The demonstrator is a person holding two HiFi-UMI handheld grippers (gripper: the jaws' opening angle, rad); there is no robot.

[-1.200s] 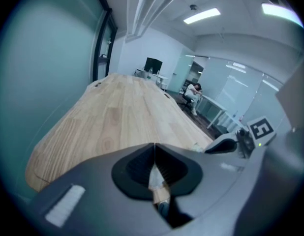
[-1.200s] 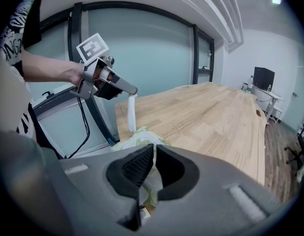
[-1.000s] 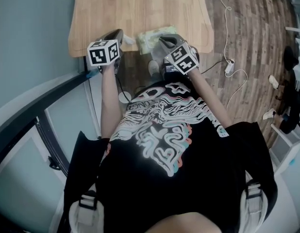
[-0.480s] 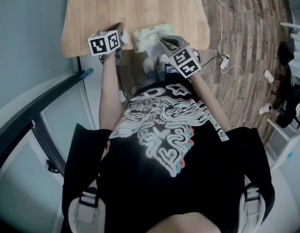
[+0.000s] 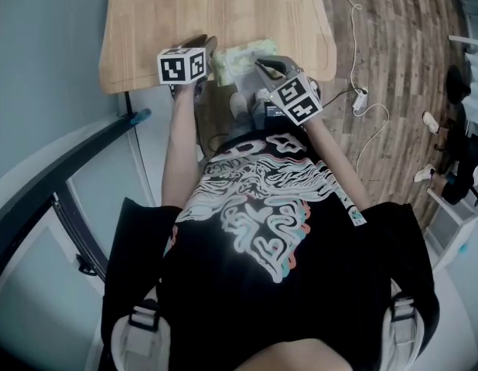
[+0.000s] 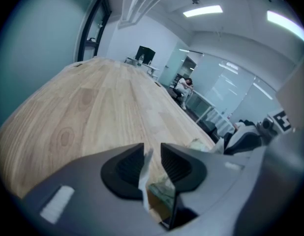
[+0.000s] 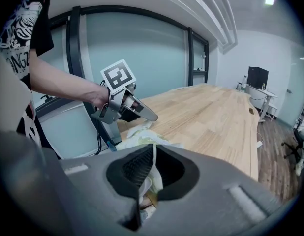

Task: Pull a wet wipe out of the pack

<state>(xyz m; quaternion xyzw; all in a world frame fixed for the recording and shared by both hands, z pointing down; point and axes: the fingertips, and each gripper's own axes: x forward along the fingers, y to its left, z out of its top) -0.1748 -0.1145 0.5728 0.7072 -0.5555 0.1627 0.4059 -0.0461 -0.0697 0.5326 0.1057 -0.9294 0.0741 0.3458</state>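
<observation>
While my right tool (image 7: 153,155) pinches pack (image 5: 240,57) on bench (image 5: 223,6), my left tool (image 6: 152,149) has just been opening: narrow gap, wipe (image 6: 144,175) between jaws, unpressed.

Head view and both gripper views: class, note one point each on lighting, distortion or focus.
Head view: dim and bluish, the table edges bowed by the wide lens. Left gripper view: the ceiling light blown out to glare, corners black. Right gripper view: a fisheye circle with dark corners, the window frame bent, the wipes pack slightly soft.
</observation>
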